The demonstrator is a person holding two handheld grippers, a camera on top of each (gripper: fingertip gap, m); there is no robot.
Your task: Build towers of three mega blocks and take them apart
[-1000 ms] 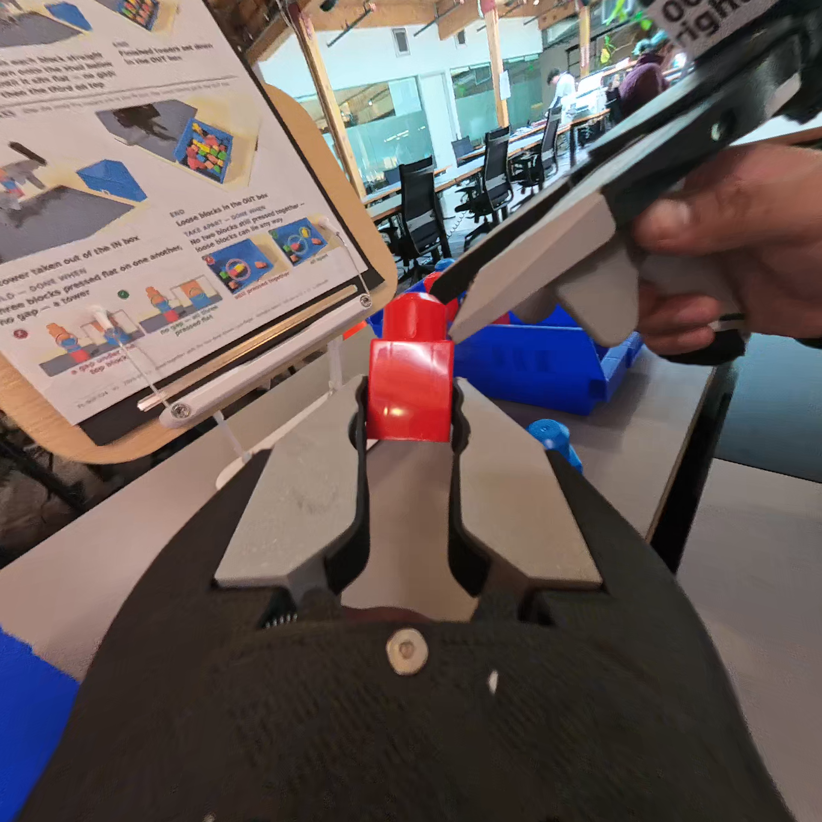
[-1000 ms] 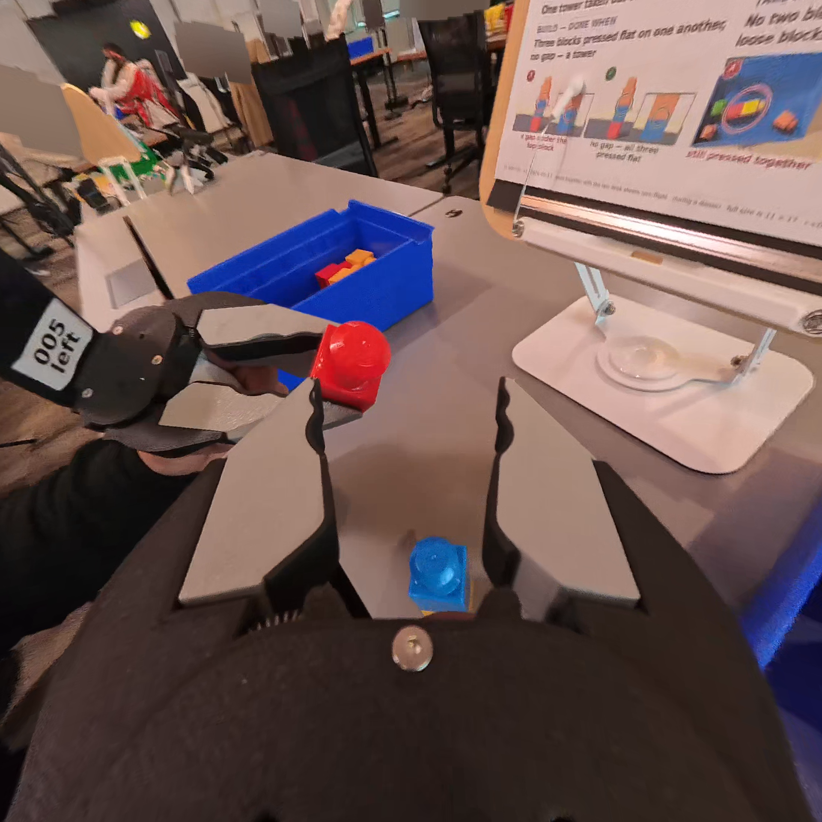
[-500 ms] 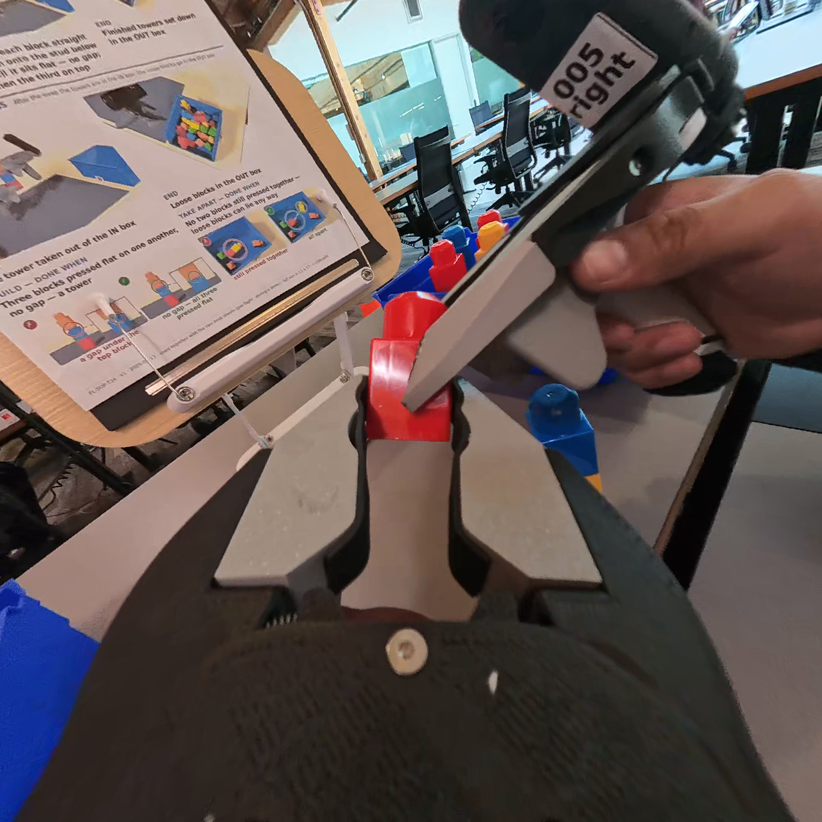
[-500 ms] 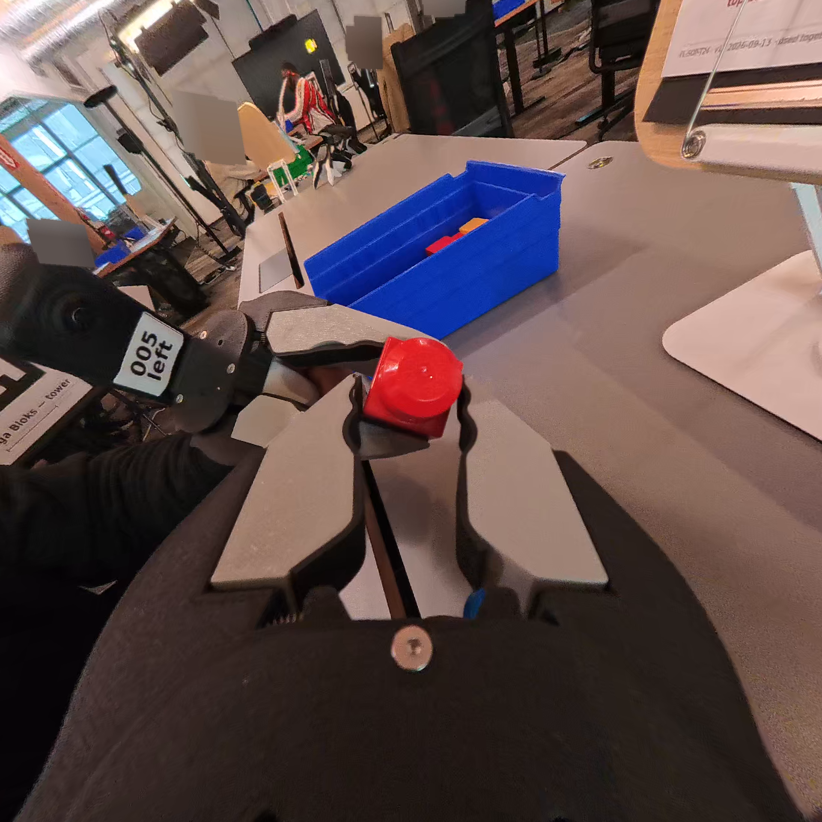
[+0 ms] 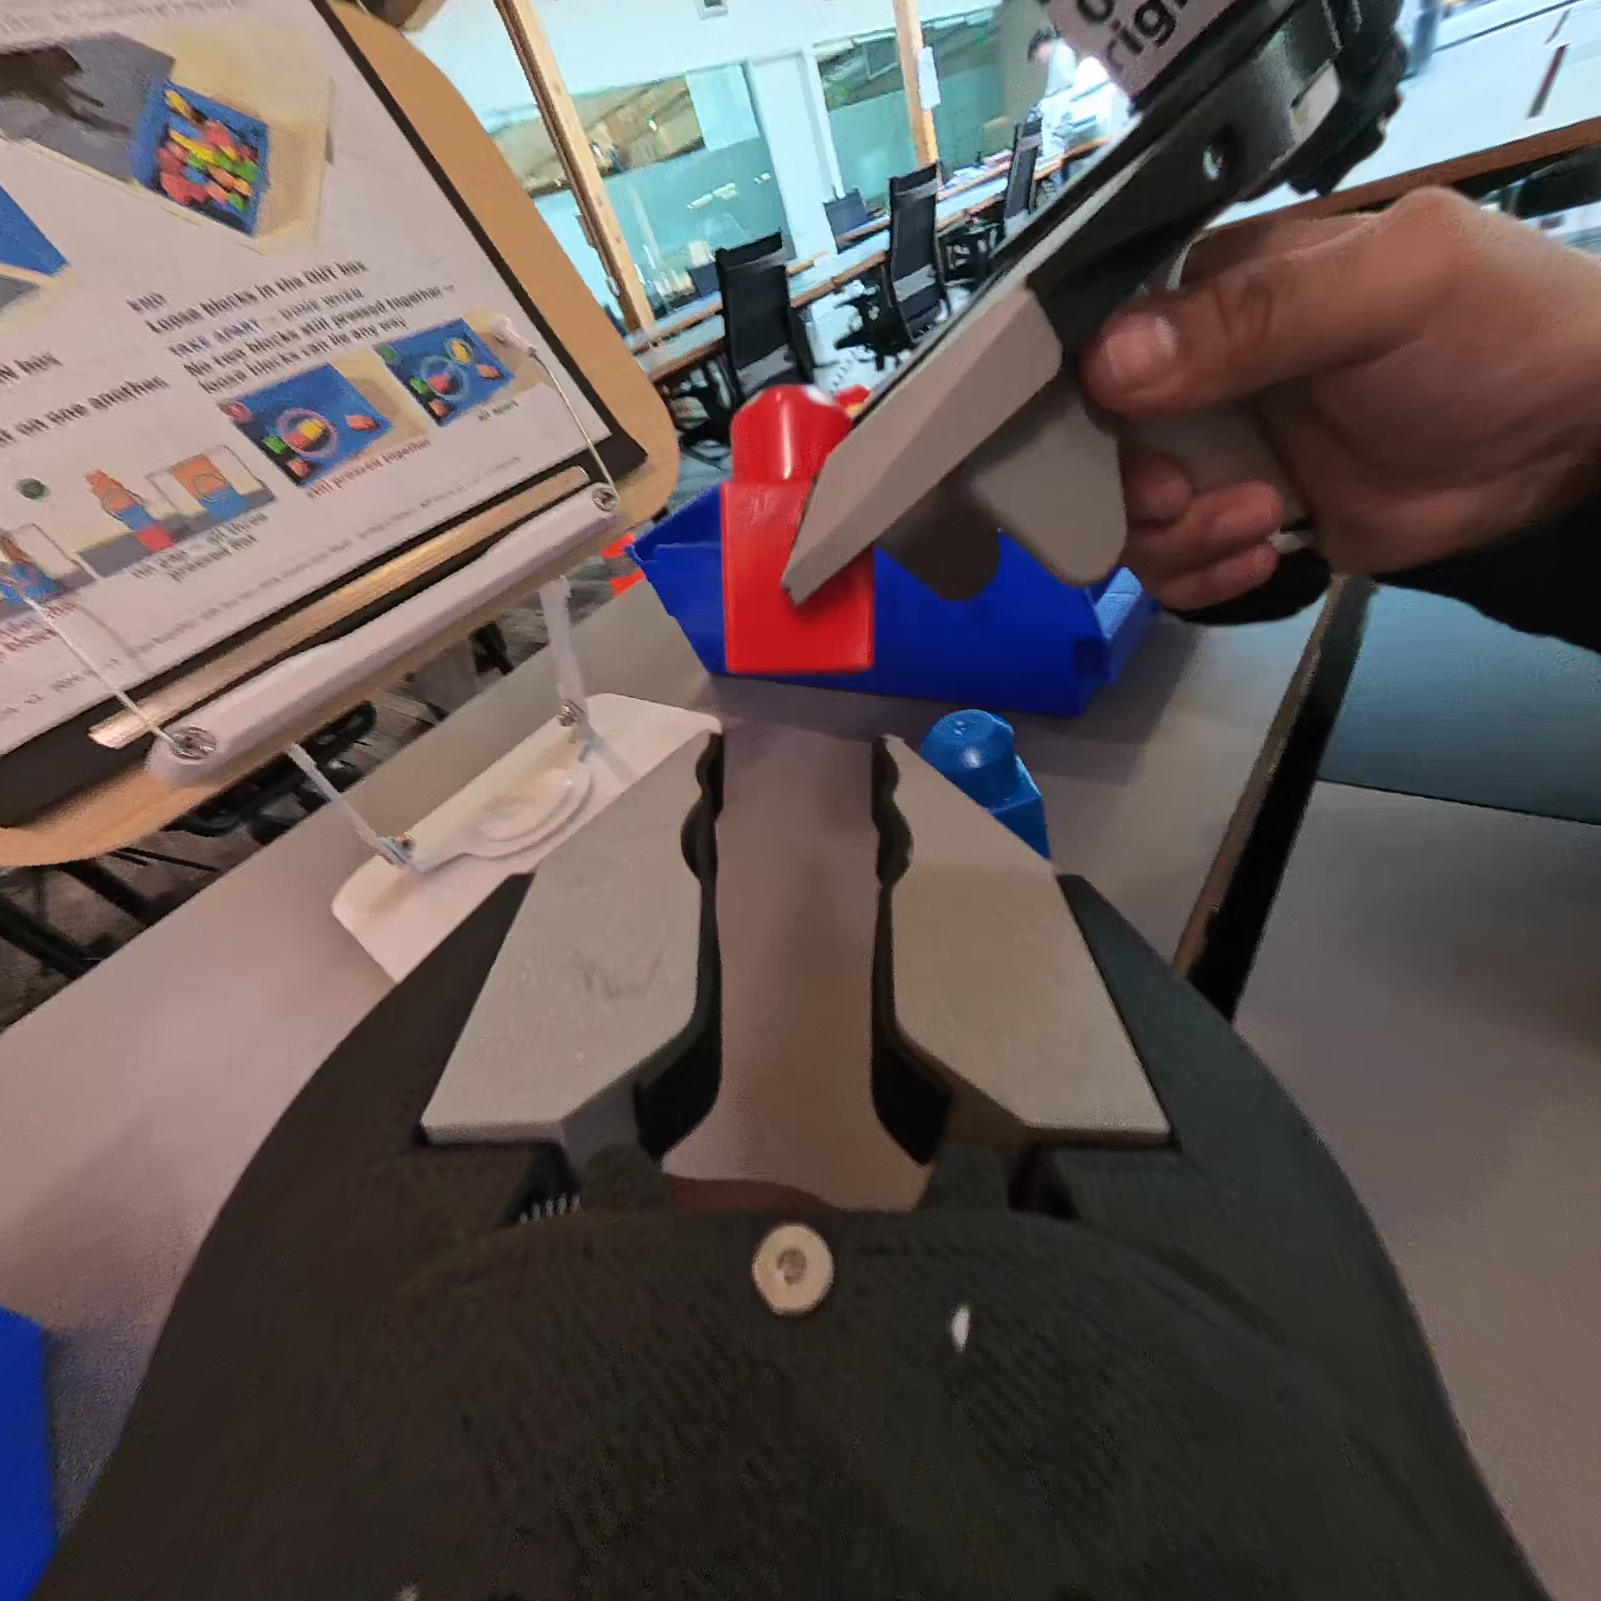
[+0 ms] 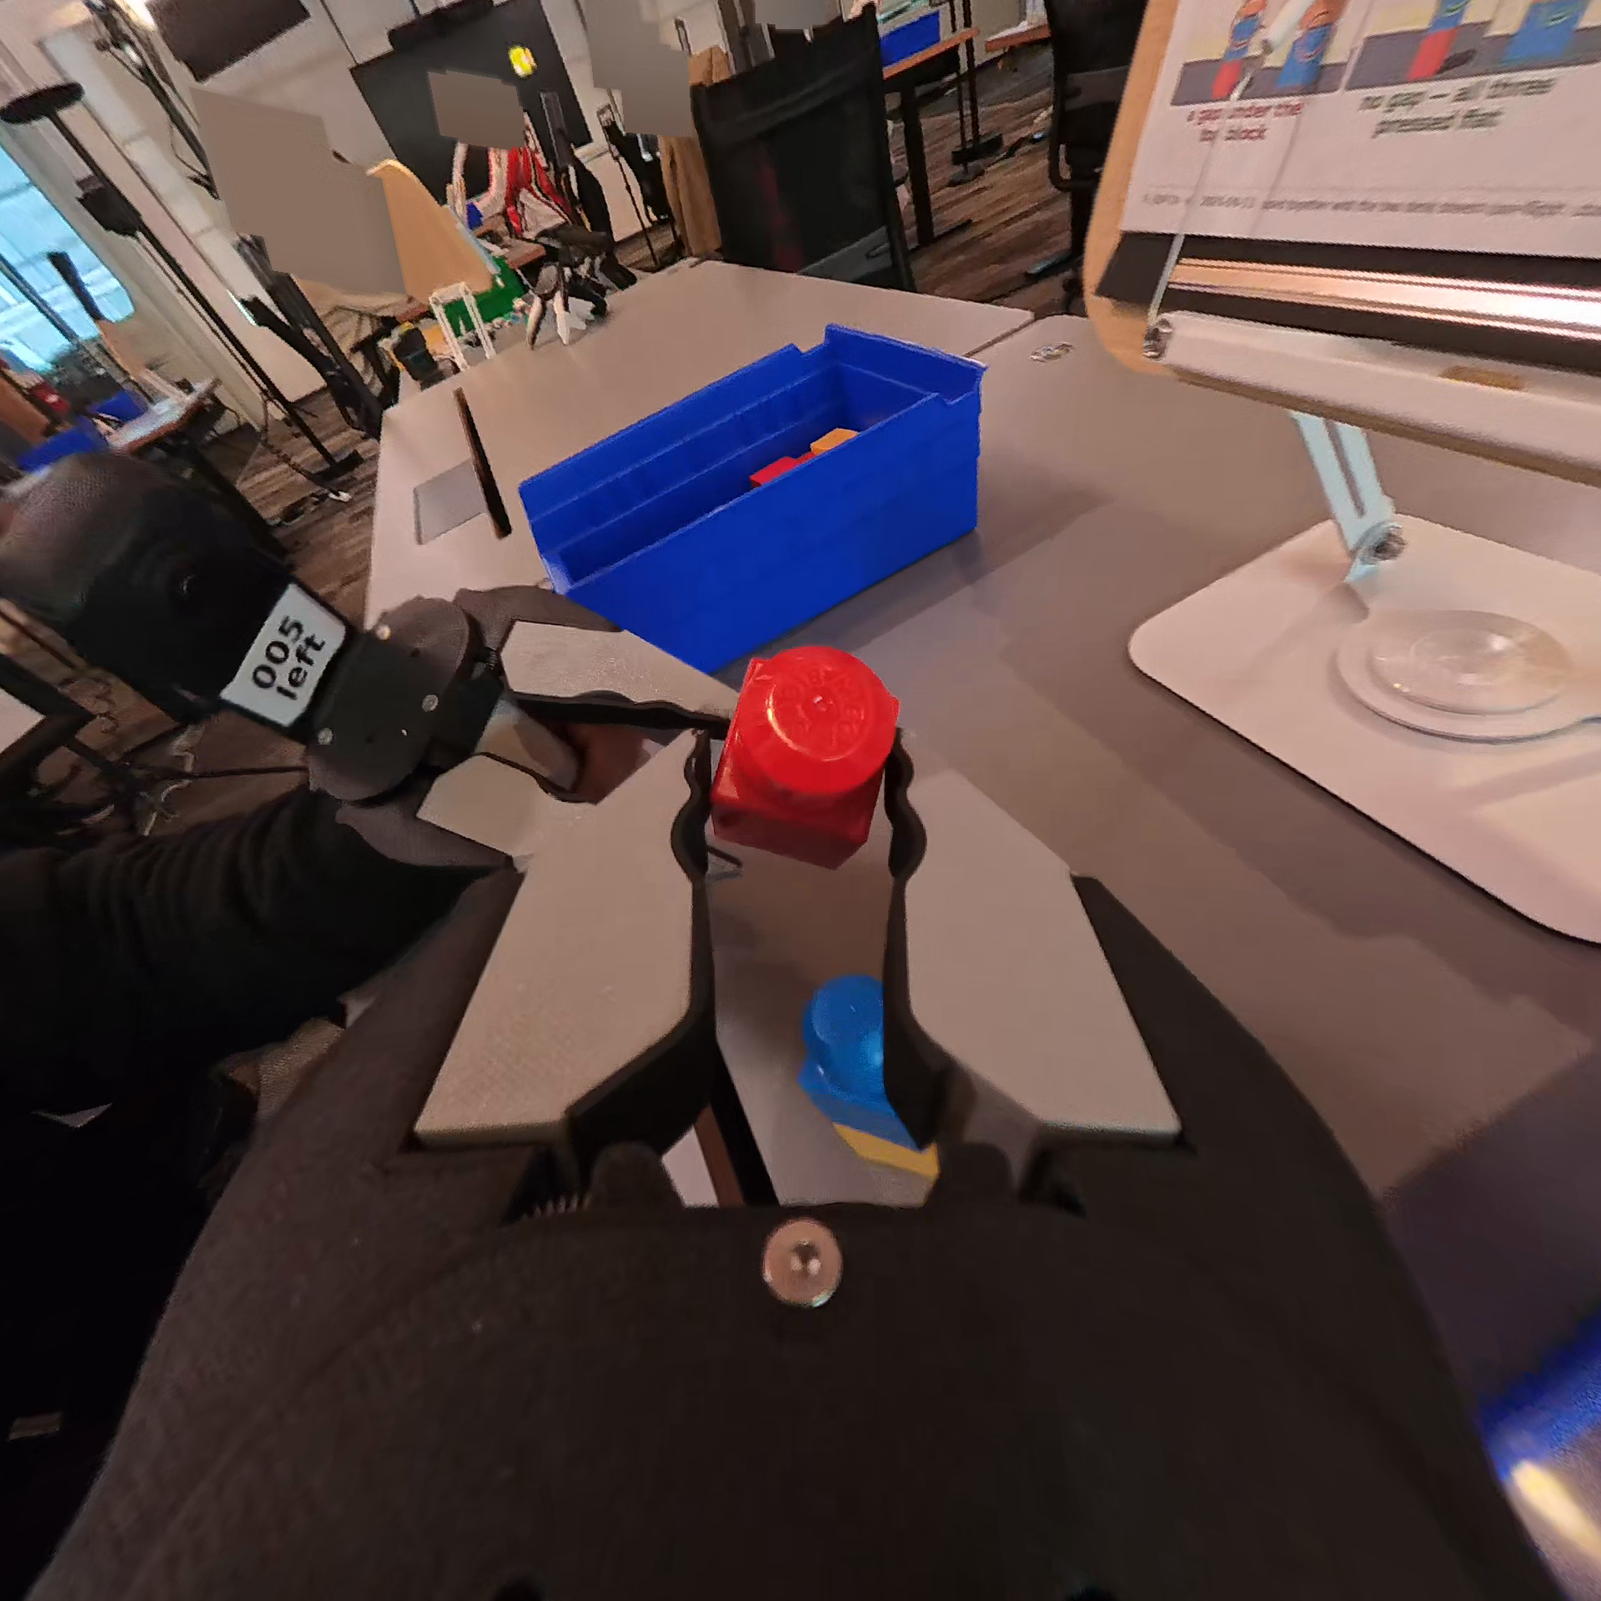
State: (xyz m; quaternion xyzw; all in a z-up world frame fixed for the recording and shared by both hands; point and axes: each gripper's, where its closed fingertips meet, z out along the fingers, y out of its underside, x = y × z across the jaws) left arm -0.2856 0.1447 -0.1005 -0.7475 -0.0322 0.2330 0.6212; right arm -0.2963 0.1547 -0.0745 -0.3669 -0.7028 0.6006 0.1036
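- While the right gripper (image 6: 801,780) pinches a red block (image 6: 801,749) between its fingertips above the grey table (image 6: 1083,780), the block's round stud faces the right wrist camera.
- Its holder's hand (image 5: 1351,390) shows in the left wrist view.
- Empty, the left gripper (image 5: 795,780) has its fingers spread a little, just short of the red block and not touching it.
- On the table below stands a blue block (image 6: 845,1053) stacked on a yellow block (image 6: 892,1152).
- Behind sits a blue bin (image 6: 762,554) with a few red and orange blocks inside.
- An instruction sheet on a white stand (image 6: 1299,736) is on the right of the right wrist view.
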